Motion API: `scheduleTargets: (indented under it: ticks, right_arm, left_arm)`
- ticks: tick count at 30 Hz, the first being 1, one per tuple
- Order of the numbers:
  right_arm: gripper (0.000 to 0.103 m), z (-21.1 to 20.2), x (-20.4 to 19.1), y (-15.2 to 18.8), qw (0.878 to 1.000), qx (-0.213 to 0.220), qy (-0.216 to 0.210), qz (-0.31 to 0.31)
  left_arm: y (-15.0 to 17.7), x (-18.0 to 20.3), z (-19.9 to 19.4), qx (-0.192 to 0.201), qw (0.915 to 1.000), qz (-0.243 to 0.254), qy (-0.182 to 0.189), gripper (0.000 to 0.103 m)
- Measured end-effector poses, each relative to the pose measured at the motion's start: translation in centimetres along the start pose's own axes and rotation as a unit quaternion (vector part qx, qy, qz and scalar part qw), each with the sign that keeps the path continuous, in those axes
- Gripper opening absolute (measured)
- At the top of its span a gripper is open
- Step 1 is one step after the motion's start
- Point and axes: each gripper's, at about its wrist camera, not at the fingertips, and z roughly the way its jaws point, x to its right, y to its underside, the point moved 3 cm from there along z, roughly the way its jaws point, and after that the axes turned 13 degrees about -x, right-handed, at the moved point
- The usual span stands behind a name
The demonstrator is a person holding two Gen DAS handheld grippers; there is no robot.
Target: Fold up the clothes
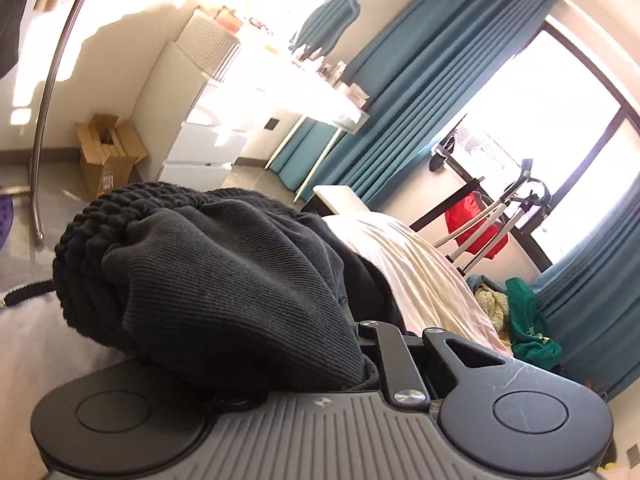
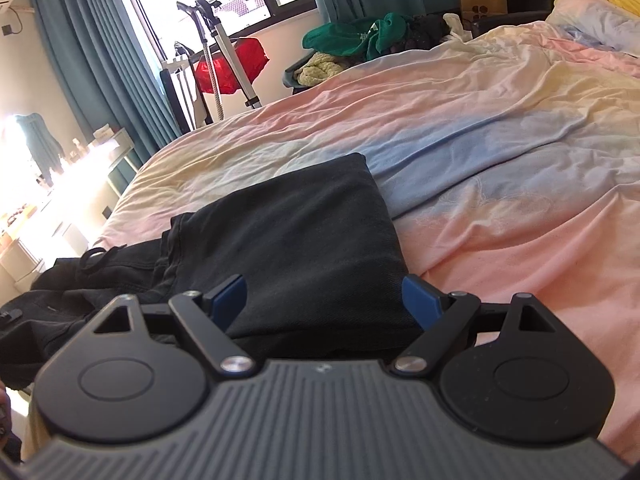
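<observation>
A black garment (image 2: 296, 236) lies partly folded on the bed (image 2: 500, 152), with its bunched waistband end and drawstring trailing to the left. My right gripper (image 2: 324, 300) is open, its blue-padded fingers (image 2: 230, 300) straddling the near edge of the folded part. In the left wrist view the garment's black ribbed cloth (image 1: 224, 280) is heaped over my left gripper (image 1: 360, 344). It hides the left finger and the fingertips, so the jaws cannot be read.
A pile of green and yellow clothes (image 2: 356, 40) lies beyond the bed's far edge. A garment steamer stand with a red item (image 2: 228, 64) is by the window. White drawers (image 1: 200, 148) and a cardboard box (image 1: 108, 152) stand by the wall.
</observation>
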Motion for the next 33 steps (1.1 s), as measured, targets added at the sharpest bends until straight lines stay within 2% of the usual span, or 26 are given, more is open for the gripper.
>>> scheduleTargets:
  ticks: [4,9,13,16,17,21,24,26,28,29,31,32,33]
  right_arm:
    - [0.086,-1.0,1.2,-0.5,1.0,0.016,-0.001,0.018]
    - [0.086,-2.0,3.1,-1.1,0.998,0.027,-0.011,0.049]
    - [0.086,-2.6,5.2,-1.8,0.996,0.039,-0.018,0.077]
    - [0.086,-2.5,7.3,-2.9,0.994,0.05,0.018,0.094]
    - [0.086,-2.5,8.2,-3.1,0.992,0.052,0.016,0.111]
    - [0.086,-2.4,11.2,-3.6,0.983,0.06,0.015,0.173]
    - [0.086,-2.0,12.1,-3.7,0.98,0.062,0.017,0.19]
    - [0.086,-1.7,12.6,-3.8,0.978,0.06,0.015,0.199]
    - [0.086,-1.2,13.5,-3.5,0.977,0.056,0.013,0.205]
    - [0.086,-0.9,13.5,-3.6,0.977,0.055,0.013,0.207]
    - [0.086,-0.4,13.6,-3.6,0.976,0.052,0.013,0.211]
    - [0.086,-0.2,13.6,-3.6,0.976,0.05,0.013,0.213]
    - [0.086,0.0,13.3,-3.7,0.977,0.051,0.016,0.208]
  left_arm:
    - [0.1,8.7,-1.9,0.043,0.9961,0.077,-0.004,0.014]
    - [3.9,20.9,-4.1,0.09,0.9831,0.159,0.016,0.014]
    - [10.5,29.5,-4.1,0.114,0.9639,0.237,0.04,0.014]
    - [17.2,34.5,-3.1,0.114,0.9455,0.299,0.06,0.014]
    - [19.7,35.9,-2.6,0.111,0.9384,0.321,0.065,0.014]
    - [29.8,39.6,0.3,0.072,0.9066,0.41,0.07,0.014]
    - [35.4,40.5,3.2,0.017,0.8838,0.464,0.061,0.015]
    - [37.8,40.5,4.6,-0.007,0.8704,0.489,0.057,0.016]
    - [38.2,40.2,4.9,-0.012,0.8595,0.507,0.067,0.02]
    - [38.3,40.0,5.0,-0.013,0.8542,0.515,0.073,0.025]
    - [37.7,39.6,5.0,-0.017,0.8509,0.518,0.088,0.039]
    - [37.3,39.4,4.9,-0.019,0.85,0.518,0.096,0.054]
    - [37.0,39.1,4.8,-0.025,0.8457,0.522,0.108,0.062]
